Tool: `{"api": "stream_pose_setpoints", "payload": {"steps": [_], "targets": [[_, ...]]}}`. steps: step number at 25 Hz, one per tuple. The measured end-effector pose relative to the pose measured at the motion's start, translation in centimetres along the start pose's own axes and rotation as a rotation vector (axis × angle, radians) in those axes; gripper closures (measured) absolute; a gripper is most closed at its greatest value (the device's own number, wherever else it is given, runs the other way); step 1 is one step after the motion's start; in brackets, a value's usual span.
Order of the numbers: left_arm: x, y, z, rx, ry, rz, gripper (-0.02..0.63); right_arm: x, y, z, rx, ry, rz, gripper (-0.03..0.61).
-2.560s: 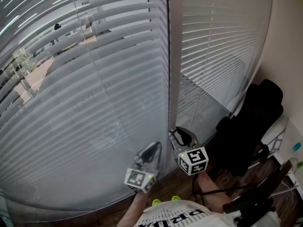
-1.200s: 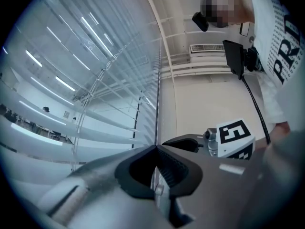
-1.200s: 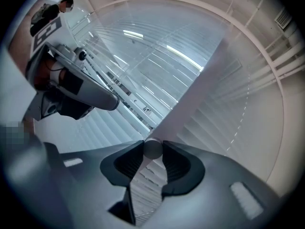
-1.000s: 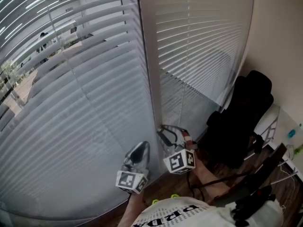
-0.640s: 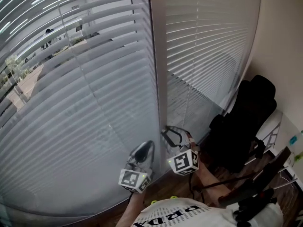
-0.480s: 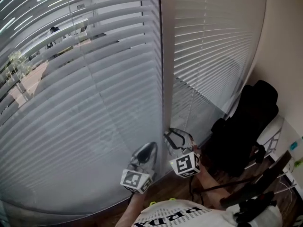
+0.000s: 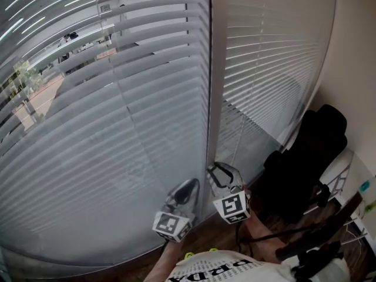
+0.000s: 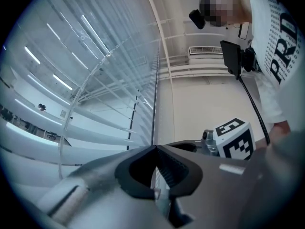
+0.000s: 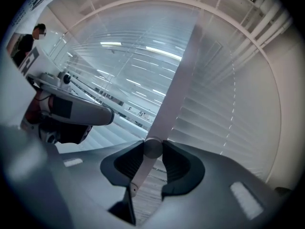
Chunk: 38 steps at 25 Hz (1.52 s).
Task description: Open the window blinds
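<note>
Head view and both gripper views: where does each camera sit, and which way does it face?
Head view: on the person's head, looking down at the blinds; shows left gripper, right gripper, shirt.
Left gripper view: on the left gripper, looking up along the blinds past shut jaws; shows shirt.
Right gripper view: on the right gripper, facing the blinds, jaws clamped on the wand.
Shared: each gripper view shows the other gripper.

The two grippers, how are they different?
The right gripper has its jaws closed on the blind's thin rod; the left gripper has its jaws pressed together on nothing. The right gripper sits by the window post; the left gripper sits before the left blind. Both are grey.
</note>
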State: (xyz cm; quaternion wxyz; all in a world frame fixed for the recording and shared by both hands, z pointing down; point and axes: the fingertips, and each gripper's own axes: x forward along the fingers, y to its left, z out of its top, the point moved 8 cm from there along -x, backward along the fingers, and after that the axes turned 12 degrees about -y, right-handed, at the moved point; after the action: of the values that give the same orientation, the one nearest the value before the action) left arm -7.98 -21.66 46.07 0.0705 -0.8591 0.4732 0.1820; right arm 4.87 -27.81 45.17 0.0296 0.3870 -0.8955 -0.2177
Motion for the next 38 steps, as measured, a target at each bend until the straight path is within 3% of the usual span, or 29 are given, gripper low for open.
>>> {"api": "stream_pose_setpoints", "payload": {"steps": [14, 25, 28, 34, 36, 38], "targets": [[0.1, 0.0, 0.3, -0.005, 0.008, 0.005, 0.620, 0.1, -0.3, 0.0, 0.177, 0.007, -0.042, 0.445], [-0.4, 0.0, 0.4, -0.007, 0.011, -0.003, 0.620, -0.1, -0.4, -0.3, 0.406, -0.004, -0.085, 0.446], [-0.3, 0.0, 0.3, -0.004, 0.017, -0.010, 0.620, -0.1, -0.5, -0.3, 0.333, -0.002, -0.062, 0.445], [-0.3, 0.0, 0.5, 0.003, 0.018, -0.005, 0.620, 0.0, 0.4, 0.9, -0.169, 0.040, 0.027, 0.443], [-0.3, 0.0, 0.5, 0.000, 0.019, -0.005, 0.620, 0.2, 0.6, 1.0, -0.247, 0.048, 0.043, 0.443], [-0.3, 0.0, 0.5, -0.002, 0.019, -0.005, 0.620, 0.3, 0.5, 1.0, -0.248, 0.047, 0.053, 0.443]]}}
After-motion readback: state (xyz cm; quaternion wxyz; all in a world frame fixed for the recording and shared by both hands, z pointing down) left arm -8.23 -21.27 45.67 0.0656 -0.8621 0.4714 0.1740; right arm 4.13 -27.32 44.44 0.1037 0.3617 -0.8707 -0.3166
